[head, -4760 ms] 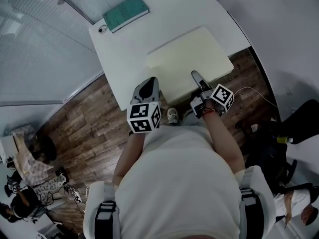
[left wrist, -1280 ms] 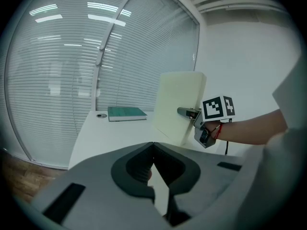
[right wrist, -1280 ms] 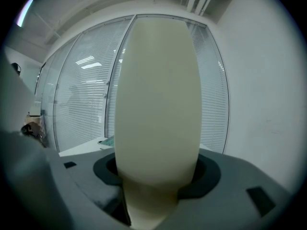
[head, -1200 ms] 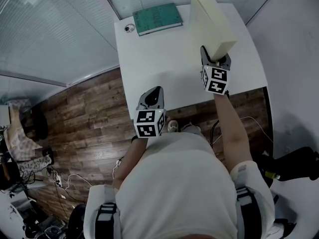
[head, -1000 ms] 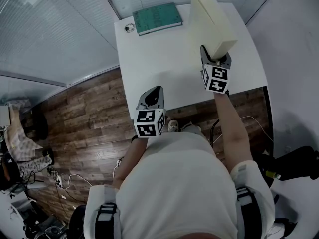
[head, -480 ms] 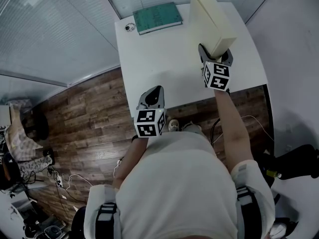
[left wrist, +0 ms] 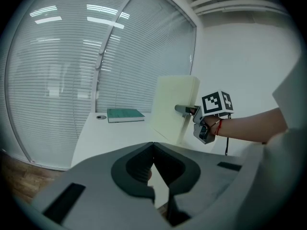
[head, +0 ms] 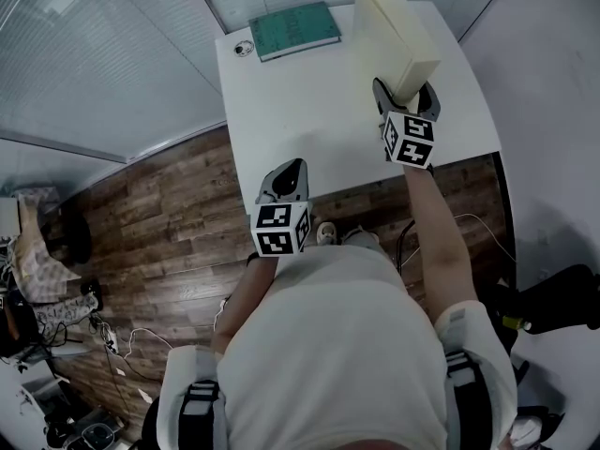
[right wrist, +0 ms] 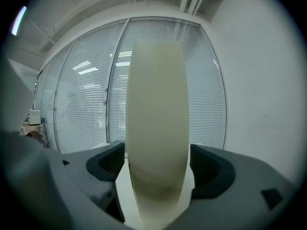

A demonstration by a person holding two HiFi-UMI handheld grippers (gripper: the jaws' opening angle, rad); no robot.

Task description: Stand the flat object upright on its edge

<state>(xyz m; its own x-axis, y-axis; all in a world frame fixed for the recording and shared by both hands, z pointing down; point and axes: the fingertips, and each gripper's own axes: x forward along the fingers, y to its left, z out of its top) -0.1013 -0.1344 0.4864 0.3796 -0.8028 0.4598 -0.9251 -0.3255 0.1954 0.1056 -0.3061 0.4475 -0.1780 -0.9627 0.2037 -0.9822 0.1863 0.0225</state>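
The pad (head: 389, 26) is up on its edge toward the far right of the desk (head: 291, 101), tall and close to upright, with nothing propping it. The right gripper (head: 405, 98) has just been opening. Its jaws now stand spread on either side of the pad's near edge, with the pad between them but no longer squeezed, as far as I can see. The left gripper (head: 286, 172) hangs over the desk's near edge, pressed together and empty, well apart from the pad. The book (head: 293, 28) lies at the far left corner.

The pad looks light and stands on a narrow base, so it could tip flat. Pulling the right gripper back crookedly might brush a face and knock it over, and a slight lean could do the same.
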